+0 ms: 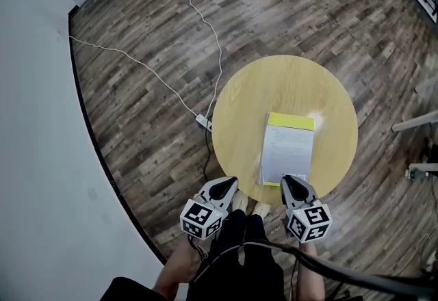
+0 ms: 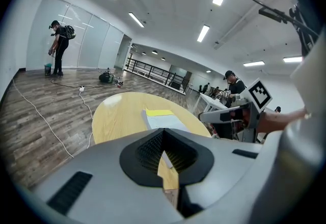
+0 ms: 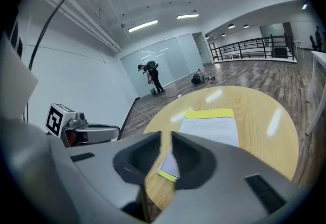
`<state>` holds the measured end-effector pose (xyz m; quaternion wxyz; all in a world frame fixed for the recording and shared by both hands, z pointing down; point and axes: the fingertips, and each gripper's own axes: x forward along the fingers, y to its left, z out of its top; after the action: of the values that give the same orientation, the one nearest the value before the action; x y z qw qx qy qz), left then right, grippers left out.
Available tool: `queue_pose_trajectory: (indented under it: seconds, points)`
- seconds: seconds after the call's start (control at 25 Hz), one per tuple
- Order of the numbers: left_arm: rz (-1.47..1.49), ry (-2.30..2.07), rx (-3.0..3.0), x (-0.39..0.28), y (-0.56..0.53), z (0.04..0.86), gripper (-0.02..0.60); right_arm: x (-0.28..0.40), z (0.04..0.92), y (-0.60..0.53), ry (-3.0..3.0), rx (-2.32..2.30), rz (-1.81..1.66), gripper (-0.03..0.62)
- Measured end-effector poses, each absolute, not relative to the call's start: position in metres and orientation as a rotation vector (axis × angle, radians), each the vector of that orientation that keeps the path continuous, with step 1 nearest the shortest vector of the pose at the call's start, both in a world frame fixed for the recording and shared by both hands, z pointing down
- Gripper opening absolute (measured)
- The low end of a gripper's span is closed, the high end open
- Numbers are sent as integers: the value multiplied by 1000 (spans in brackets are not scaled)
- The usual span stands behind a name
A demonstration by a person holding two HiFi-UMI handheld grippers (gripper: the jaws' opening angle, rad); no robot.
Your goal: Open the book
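Book point(image 1: 288, 152) lies closed on worktop point(image 1: 236, 108), long axis running away from right tool point(image 1: 292, 180), near end at its tip. Left tool point(image 1: 228, 185) sits off book's left, farther. Both tools closed, empty.

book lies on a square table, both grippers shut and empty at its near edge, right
Not quite: the table is round, not square, as the head view shows. The rest holds: the book lies on it, and the left gripper and right gripper are both shut and empty at its near edge.
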<state>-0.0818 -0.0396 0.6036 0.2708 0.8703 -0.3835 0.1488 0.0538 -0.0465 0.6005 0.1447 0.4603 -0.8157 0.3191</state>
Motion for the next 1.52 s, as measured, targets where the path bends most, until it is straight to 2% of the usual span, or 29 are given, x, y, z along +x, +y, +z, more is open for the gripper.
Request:
queue_pose_trajectory:
  seconds: [0.04, 0.08, 0.16, 0.48, 1.52]
  points:
    - [402, -1037, 2343, -83, -41, 604, -5, 49, 608, -48, -2330, 1297, 953, 132]
    - [405, -1043, 2342, -83, -42, 605, -5, 43, 617, -49, -2305, 1266, 982, 225]
    - [408, -1051, 2341, -85, -46, 608, -5, 32, 632, -51, -2249, 1217, 994, 270]
    - [405, -1059, 2329, -92, -52, 613, -5, 1, 663, -53, -2164, 1163, 1043, 270]
    - [394, -1018, 2234, -124, -59, 661, -5, -8, 713, -48, -1985, 1199, 1037, 265]
